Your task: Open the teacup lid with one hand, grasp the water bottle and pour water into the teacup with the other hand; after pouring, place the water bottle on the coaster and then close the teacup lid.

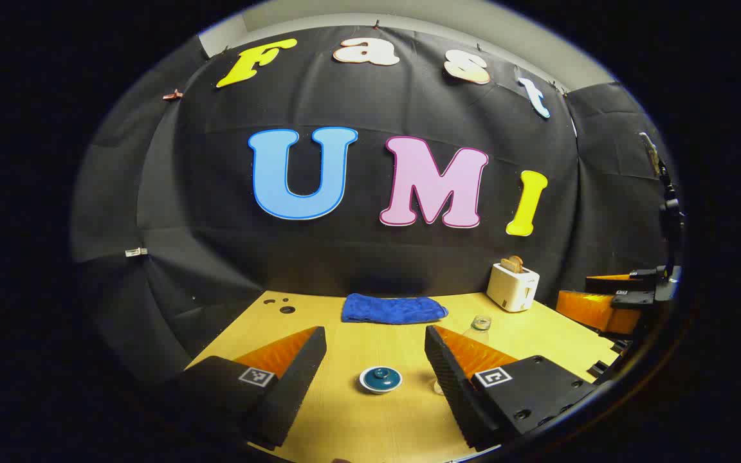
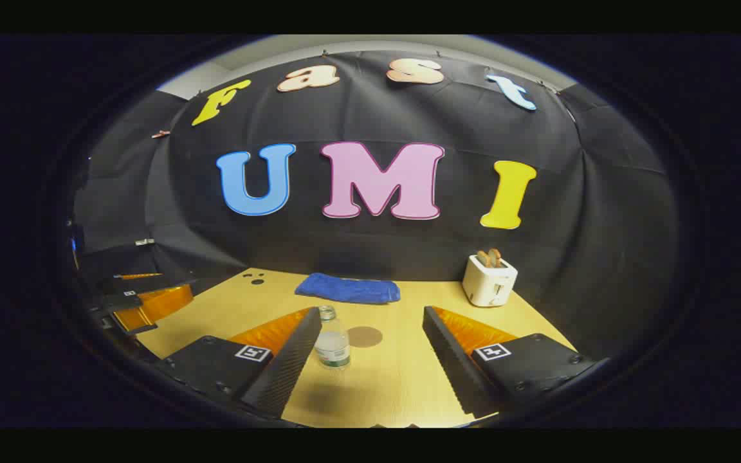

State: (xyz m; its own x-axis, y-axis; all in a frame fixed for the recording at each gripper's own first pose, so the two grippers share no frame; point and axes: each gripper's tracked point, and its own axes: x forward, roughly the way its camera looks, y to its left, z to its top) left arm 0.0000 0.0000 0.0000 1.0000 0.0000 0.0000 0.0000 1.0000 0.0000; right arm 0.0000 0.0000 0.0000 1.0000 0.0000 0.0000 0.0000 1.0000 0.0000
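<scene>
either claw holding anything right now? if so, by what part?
Nothing held. The left claw is open above the lidded teacup; the right claw is open, with the water bottle standing free beside its left finger.

- Left gripper (image 1: pixel 375 360): held above the table (image 1: pixel 345 424), jaws spread wide, nothing between them.
- Teacup (image 1: pixel 381 379): lid on, standing on the table between the fingers and touching neither.
- Water bottle (image 1: pixel 477 329): upright, clear, partly hidden behind the right-hand finger; cap state hard to judge.
- Blue cloth (image 1: pixel 393 309): folded, lying at the table's far edge.
- Toaster (image 1: pixel 512 287): white, far right corner, slices in its slots.
- Right gripper (image 1: pixel 592 302): at the view's right edge, apart from the bottle.
</scene>
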